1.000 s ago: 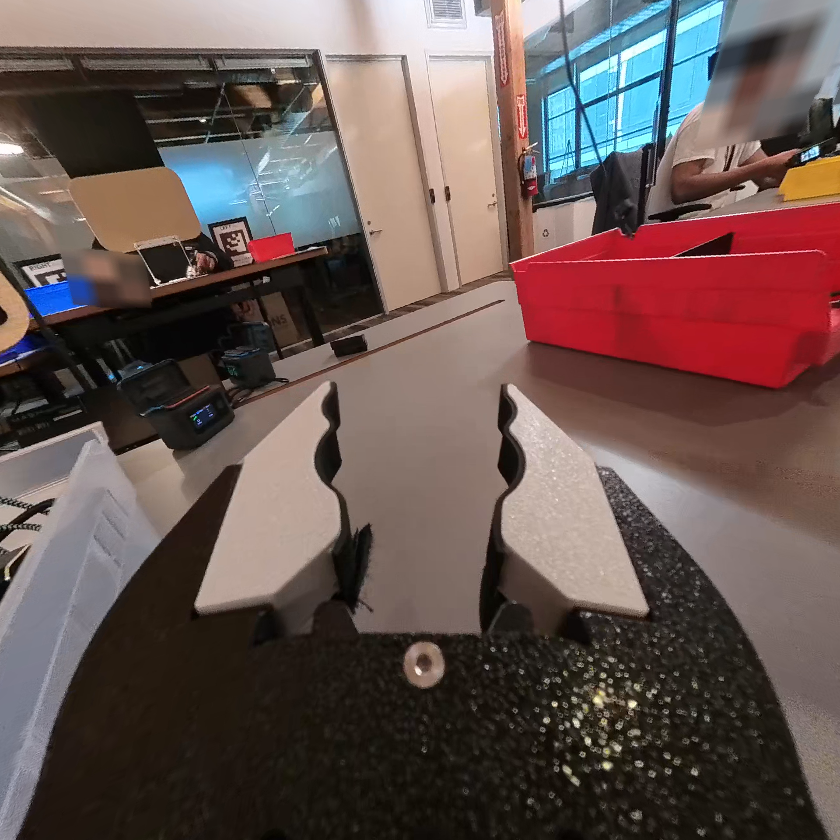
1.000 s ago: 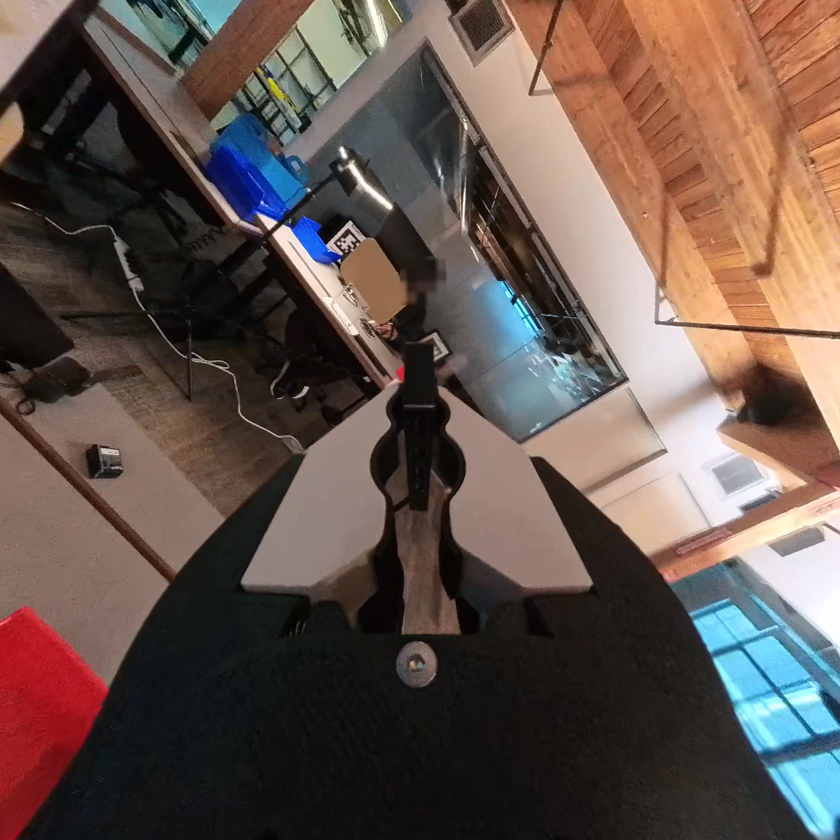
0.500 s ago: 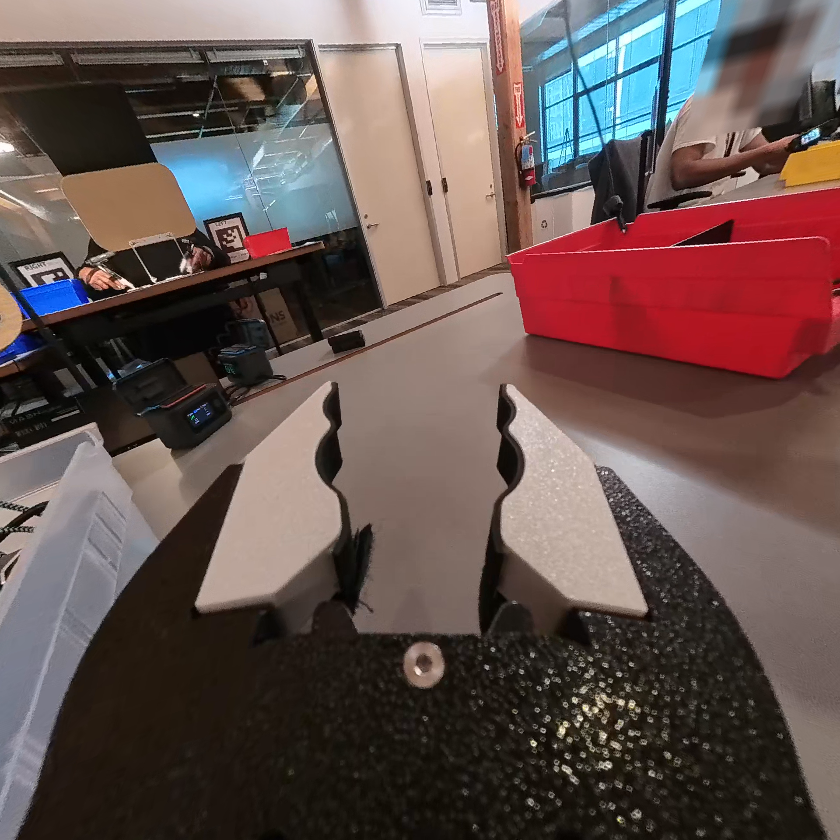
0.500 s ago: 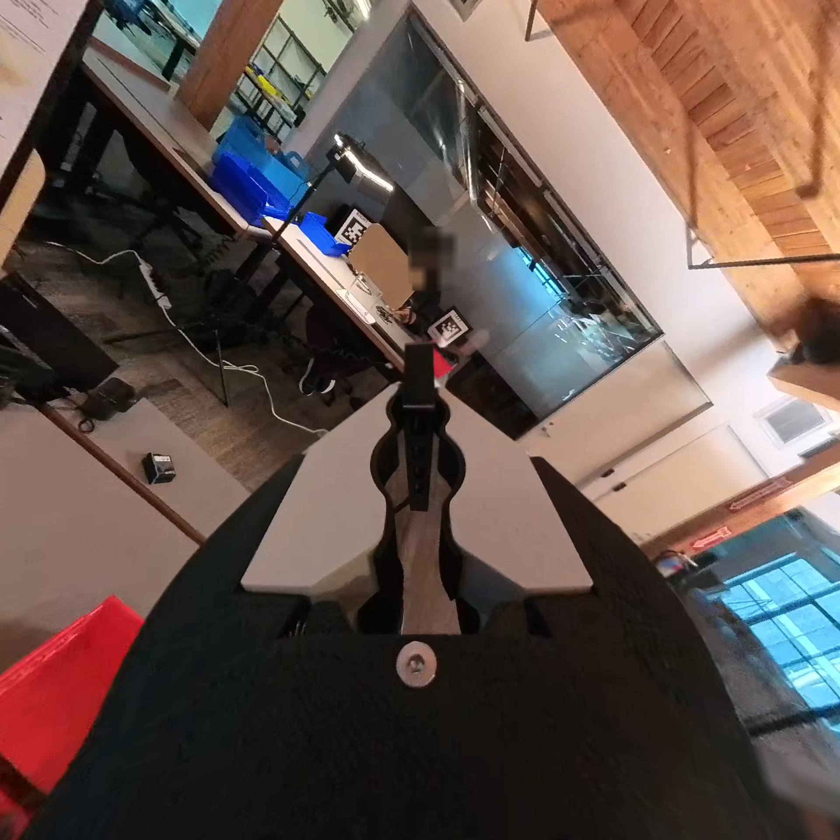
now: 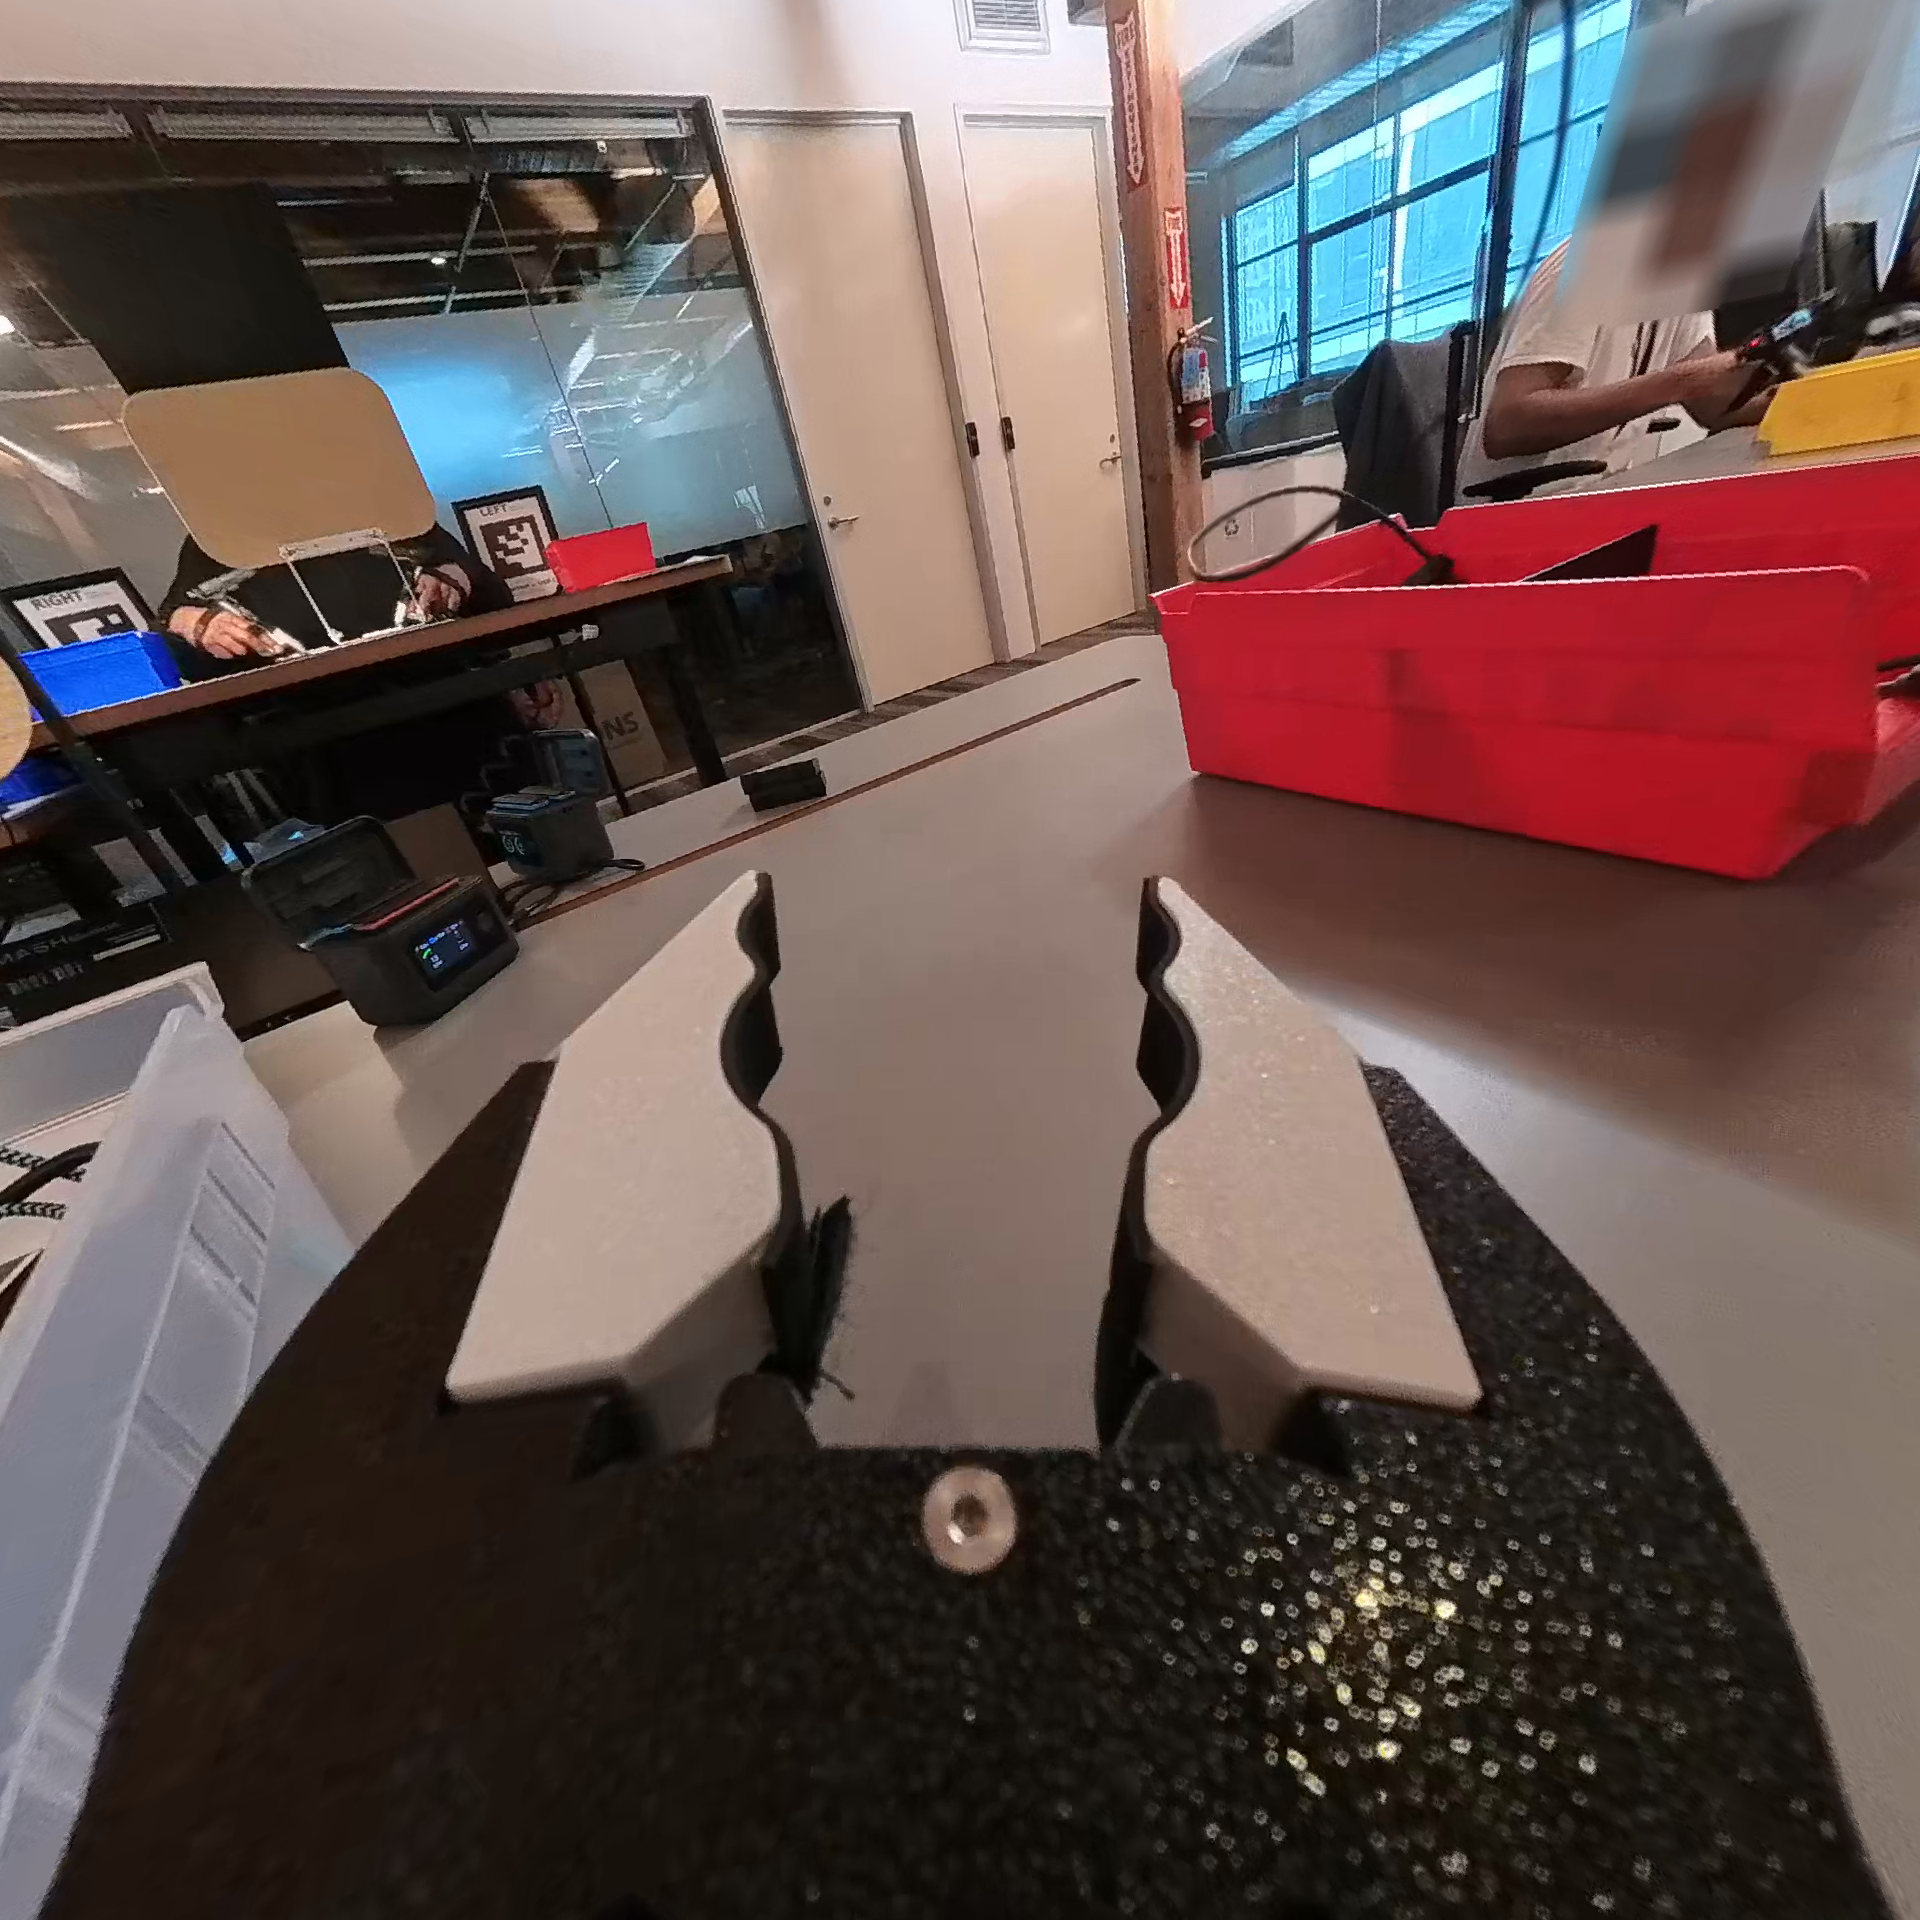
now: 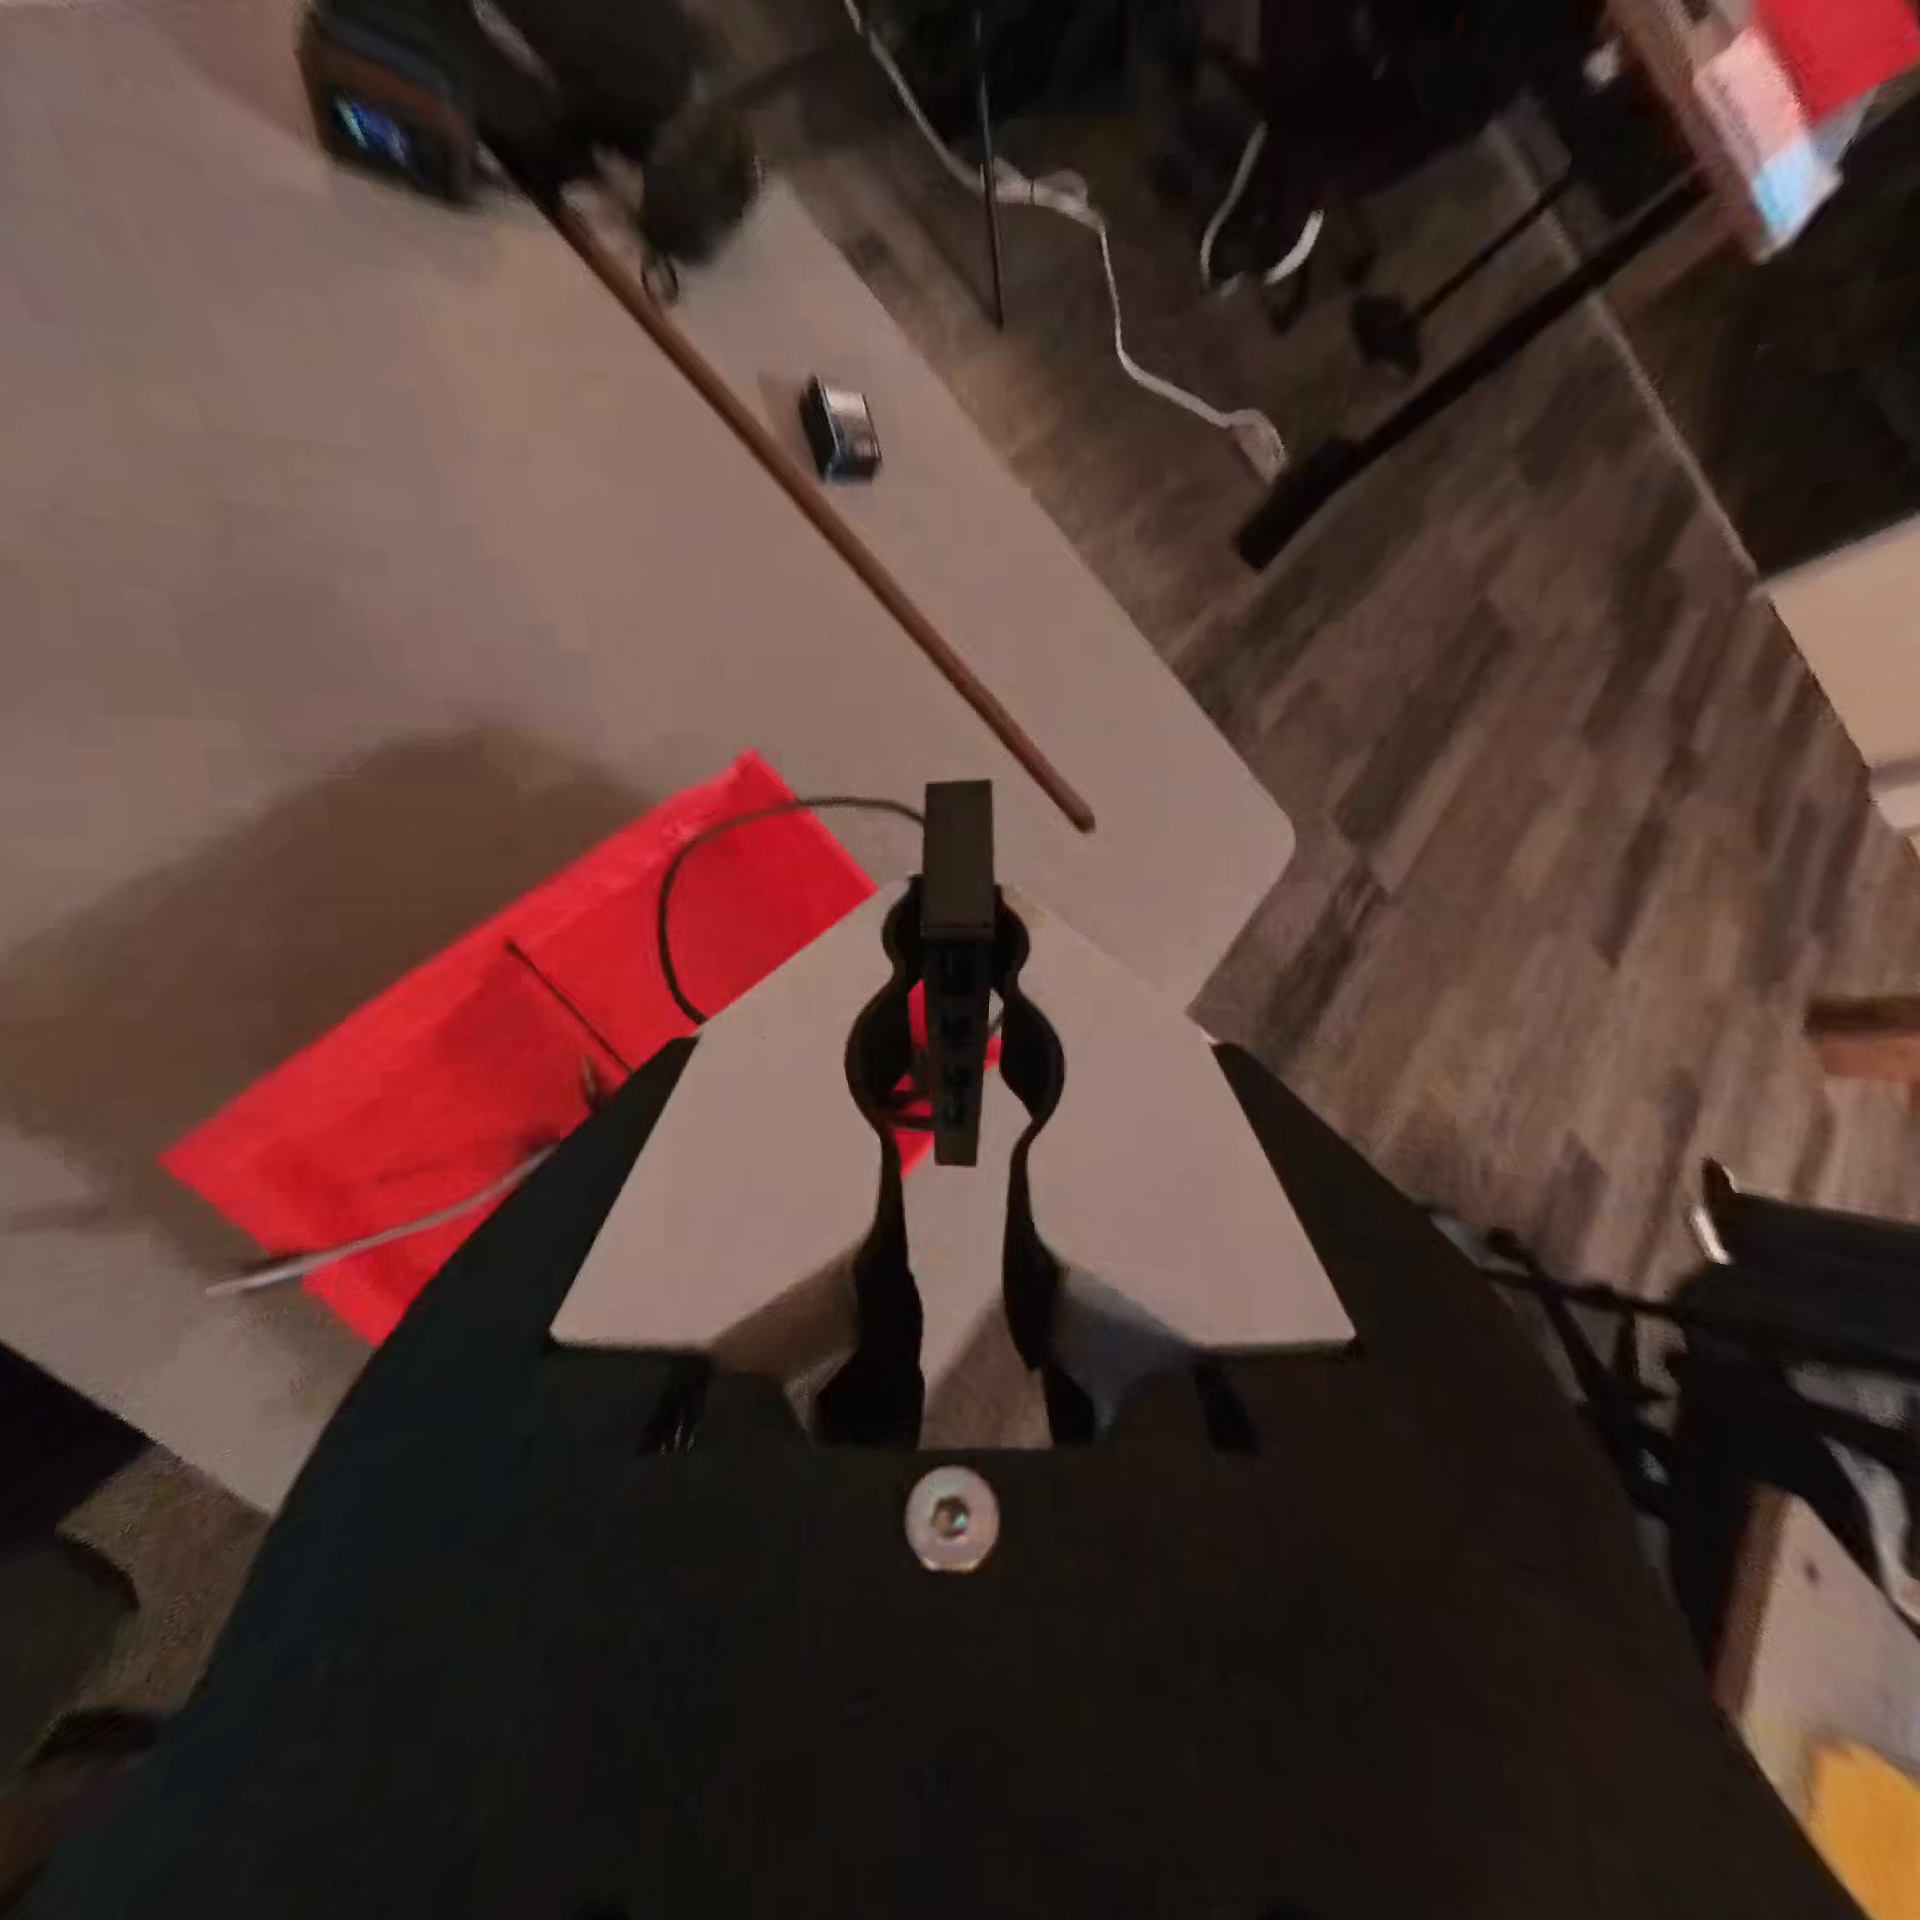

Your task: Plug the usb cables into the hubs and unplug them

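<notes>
Right wrist view: slim black hub (image 6: 958,977) pinched edge-on in right claw (image 6: 957,940), above red bin (image 6: 499,1049) w/ thin cable (image 6: 717,883) trailing. Prob. light, rigid, slick plastic; grip flat sides. Left claw (image 5: 956,971) wide, empty, low over table (image 5: 1558,997).

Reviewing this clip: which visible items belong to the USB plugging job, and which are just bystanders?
Job items:
- black hub, clamped in the right gripper
- its thin black cable
- red bin
- left gripper, open and empty

Bystanders:
- power stations
- small black block
- white bin
- yellow bin
</notes>
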{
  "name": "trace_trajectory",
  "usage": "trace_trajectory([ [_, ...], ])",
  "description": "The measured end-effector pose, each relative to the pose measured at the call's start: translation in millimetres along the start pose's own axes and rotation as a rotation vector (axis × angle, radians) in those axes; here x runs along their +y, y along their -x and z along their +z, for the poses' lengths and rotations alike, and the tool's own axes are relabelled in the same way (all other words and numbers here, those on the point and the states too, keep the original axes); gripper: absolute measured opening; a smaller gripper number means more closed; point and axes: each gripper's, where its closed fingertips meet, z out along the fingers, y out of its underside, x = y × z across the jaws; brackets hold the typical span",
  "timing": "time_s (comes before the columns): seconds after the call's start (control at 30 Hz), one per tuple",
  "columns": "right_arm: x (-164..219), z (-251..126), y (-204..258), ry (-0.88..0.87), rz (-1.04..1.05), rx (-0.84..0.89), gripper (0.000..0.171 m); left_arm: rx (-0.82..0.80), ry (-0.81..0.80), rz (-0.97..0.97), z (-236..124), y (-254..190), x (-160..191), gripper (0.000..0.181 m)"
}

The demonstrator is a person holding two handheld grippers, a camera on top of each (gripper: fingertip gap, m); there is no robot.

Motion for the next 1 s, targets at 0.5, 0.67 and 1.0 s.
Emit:
trace_trajectory([
  [0.5,157.3,206.1,114.4,0.445,-0.399,-0.288,0.009,0.002,-0.001,0.003,0.9,-0.8,-0.1,0.065],
  [0.67,167.9,227.2,130.2,0.497,-0.209,-0.373,0.014,-0.018,0.007,0.012,1.3,1.1,0.9,0.066],
  [1.0,70.6,121.3,98.3,0.022,0.278,-0.030,0.096,-0.006,0.027,0.053,4.3,-5.3,3.6,0.068],
])
